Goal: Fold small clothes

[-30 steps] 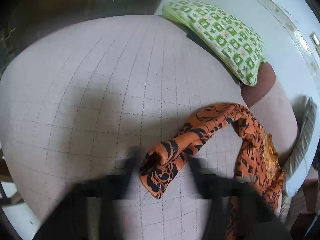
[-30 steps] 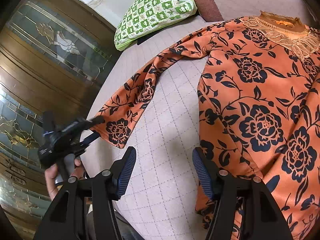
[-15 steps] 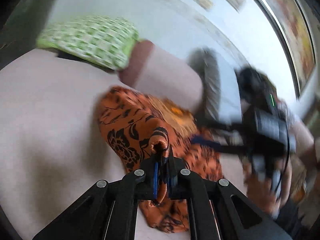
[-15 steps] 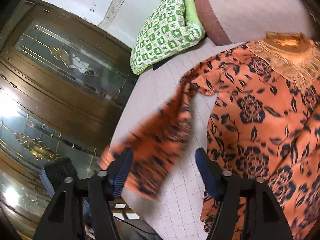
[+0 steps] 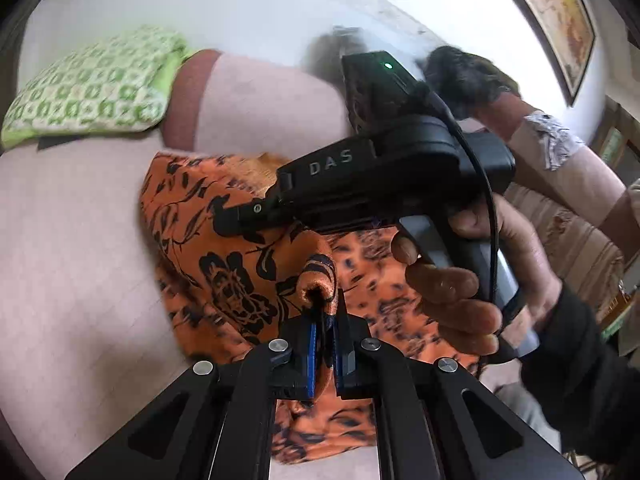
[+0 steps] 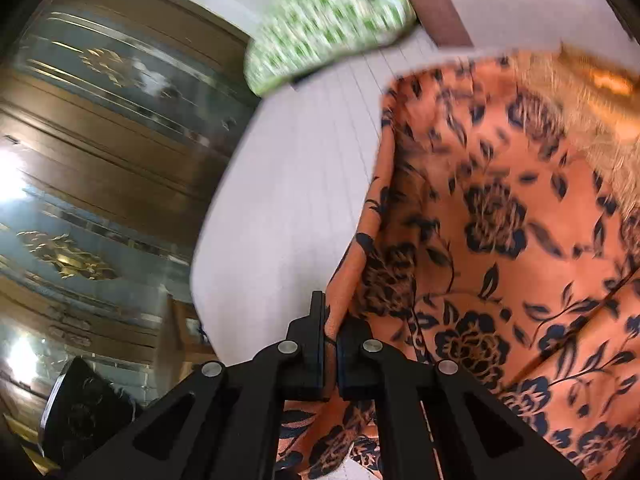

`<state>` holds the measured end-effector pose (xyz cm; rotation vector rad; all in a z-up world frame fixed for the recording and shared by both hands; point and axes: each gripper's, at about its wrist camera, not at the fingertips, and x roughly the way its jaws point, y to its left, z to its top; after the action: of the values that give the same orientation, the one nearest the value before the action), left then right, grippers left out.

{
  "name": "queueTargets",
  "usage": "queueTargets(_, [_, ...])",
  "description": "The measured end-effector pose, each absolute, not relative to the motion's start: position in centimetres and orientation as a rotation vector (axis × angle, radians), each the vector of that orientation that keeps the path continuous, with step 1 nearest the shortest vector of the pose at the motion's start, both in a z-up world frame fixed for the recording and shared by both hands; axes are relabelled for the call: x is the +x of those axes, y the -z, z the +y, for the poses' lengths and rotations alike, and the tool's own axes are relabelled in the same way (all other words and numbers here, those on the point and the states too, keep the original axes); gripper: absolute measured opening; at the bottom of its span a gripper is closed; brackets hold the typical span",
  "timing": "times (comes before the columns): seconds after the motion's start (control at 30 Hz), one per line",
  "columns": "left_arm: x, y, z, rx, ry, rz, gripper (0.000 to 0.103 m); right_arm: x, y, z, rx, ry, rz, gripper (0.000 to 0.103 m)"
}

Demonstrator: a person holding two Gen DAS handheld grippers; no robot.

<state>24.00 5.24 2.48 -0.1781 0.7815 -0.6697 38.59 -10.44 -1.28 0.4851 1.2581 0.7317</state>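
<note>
An orange garment with a black flower print (image 5: 224,264) lies on the pale quilted bed (image 5: 80,240). My left gripper (image 5: 325,320) is shut on the cuff of its sleeve (image 5: 318,280) and holds it above the garment's body. My right gripper (image 6: 330,332) is shut on the garment's left side edge (image 6: 360,264), and the garment's body (image 6: 520,240) spreads to the right with its lace collar (image 6: 580,112) at the top. The right gripper's black body (image 5: 400,168) and the hand that holds it (image 5: 452,288) fill the middle right of the left wrist view.
A green and white checked pillow (image 5: 96,88) lies at the head of the bed by a brown bolster (image 5: 192,96); the pillow also shows in the right wrist view (image 6: 320,28). A wooden wardrobe with glass panels (image 6: 100,160) stands left of the bed. A framed picture (image 5: 560,12) hangs on the wall.
My left gripper closed on the sleeve cuff and carried it from the left over the garment's body. My right gripper went from open to shut on the garment's side edge.
</note>
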Motion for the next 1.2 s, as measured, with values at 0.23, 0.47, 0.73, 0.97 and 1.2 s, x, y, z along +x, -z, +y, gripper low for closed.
queueTargets(0.23, [25.7, -1.2, -5.1, -0.076, 0.894, 0.928, 0.018, 34.8, 3.7, -23.6, 0.639, -0.592, 1.141, 0.003])
queueTargets(0.47, [27.8, 4.2, -6.5, -0.122, 1.012, 1.041, 0.03, 30.8, 13.4, -31.0, 0.765, -0.436, 1.209, 0.011])
queueTargets(0.73, [34.5, 6.3, 0.6, -0.402, 0.73, 1.019, 0.051, 29.9, 11.4, -31.2, 0.625, -0.436, 1.234, 0.048])
queueTargets(0.97, [37.3, 7.7, 4.3, -0.567, 0.487, 1.061, 0.052, 28.6, 10.0, -29.5, 0.435, -0.369, 1.3, 0.006])
queueTargets(1.2, [45.8, 11.5, 7.3, -0.726, 0.349, 1.123, 0.05, 28.4, 9.4, -27.9, 0.224, -0.284, 1.327, 0.016])
